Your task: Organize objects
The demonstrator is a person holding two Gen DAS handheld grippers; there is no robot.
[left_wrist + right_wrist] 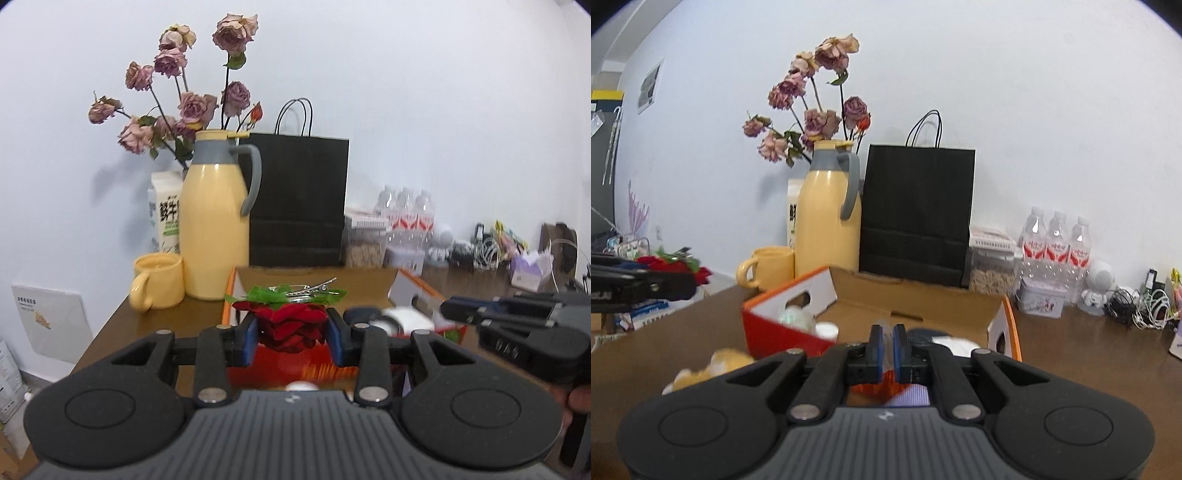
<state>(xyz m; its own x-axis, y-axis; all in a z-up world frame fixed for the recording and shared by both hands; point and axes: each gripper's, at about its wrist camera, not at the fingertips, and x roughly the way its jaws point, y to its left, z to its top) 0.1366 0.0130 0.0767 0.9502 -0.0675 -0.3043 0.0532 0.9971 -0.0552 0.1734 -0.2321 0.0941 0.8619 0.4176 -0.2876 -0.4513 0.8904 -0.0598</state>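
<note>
The left gripper is clamped on the red rose clip at frame centre, directly above the open orange box. The right gripper is closed and empty, equally near.

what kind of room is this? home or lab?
Probably a lived-in home or small office corner, not a lab: a wooden table against a plain wall, holding a thermos and mug, dried roses, water bottles and tangled cables.
</note>
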